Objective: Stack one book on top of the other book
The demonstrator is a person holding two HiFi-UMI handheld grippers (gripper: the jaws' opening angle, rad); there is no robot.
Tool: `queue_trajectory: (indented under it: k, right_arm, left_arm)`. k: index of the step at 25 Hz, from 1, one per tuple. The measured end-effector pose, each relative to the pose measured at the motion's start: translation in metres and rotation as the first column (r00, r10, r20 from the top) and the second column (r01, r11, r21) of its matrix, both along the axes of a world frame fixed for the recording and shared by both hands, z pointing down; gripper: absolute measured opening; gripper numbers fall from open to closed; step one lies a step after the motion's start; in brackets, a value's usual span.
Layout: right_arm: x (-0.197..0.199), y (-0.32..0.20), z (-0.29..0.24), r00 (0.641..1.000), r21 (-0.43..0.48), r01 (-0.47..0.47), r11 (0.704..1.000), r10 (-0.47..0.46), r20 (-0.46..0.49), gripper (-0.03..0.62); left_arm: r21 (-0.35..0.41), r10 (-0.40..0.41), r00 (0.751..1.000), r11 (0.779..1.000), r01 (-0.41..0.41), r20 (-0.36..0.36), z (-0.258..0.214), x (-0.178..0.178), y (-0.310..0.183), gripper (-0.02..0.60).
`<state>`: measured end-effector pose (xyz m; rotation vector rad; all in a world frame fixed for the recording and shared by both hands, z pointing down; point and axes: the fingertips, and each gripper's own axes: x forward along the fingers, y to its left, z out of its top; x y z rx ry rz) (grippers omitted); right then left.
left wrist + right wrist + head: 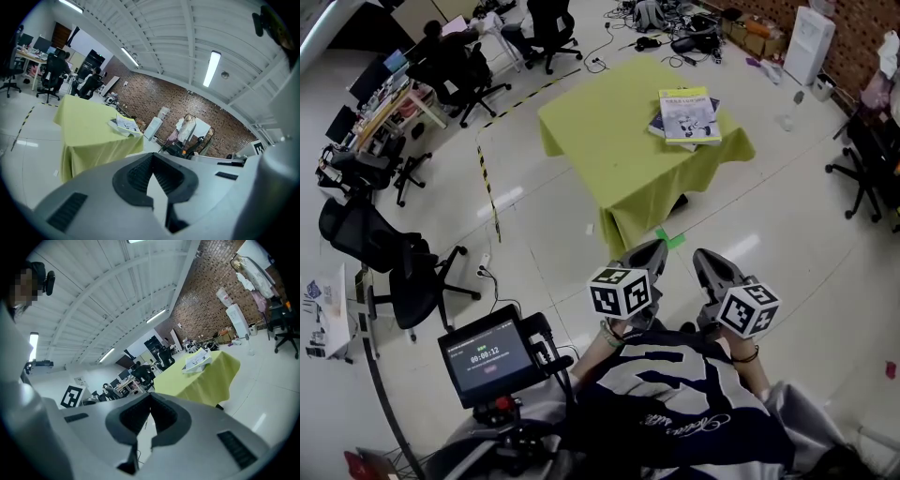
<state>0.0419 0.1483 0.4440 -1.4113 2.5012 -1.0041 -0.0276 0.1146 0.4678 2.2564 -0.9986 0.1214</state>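
Two books lie on the table with the yellow-green cloth, far ahead of me. A pale book with a green band rests on top of a darker book, whose edge sticks out on the left. The pair also shows as books in the left gripper view and books in the right gripper view. My left gripper and right gripper are held side by side close to my body, well short of the table. Both are shut, with nothing between the jaws.
Black office chairs stand at the left, another chair at the right. Striped tape runs along the floor left of the table. A small screen sits on a rig by my left side. People sit at desks in the far left corner.
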Motion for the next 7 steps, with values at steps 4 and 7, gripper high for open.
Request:
queue_trajectory:
  k: [4, 7]
  right_arm:
    - [0.0007, 0.0012, -0.0033, 1.000, 0.007, -0.002, 1.000, 0.002, 0.003, -0.008]
    - [-0.0030, 0.0024, -0.0073, 1.000, 0.015, 0.000, 1.000, 0.000, 0.006, -0.008]
  left_arm:
    - [0.000, 0.011, 1.000, 1.000, -0.011, 0.005, 0.0007, 0.0034, 0.0016, 0.005]
    - [-0.001, 0.015, 1.000, 1.000, -0.015, 0.009, 0.0008, 0.0013, 0.0026, 0.005]
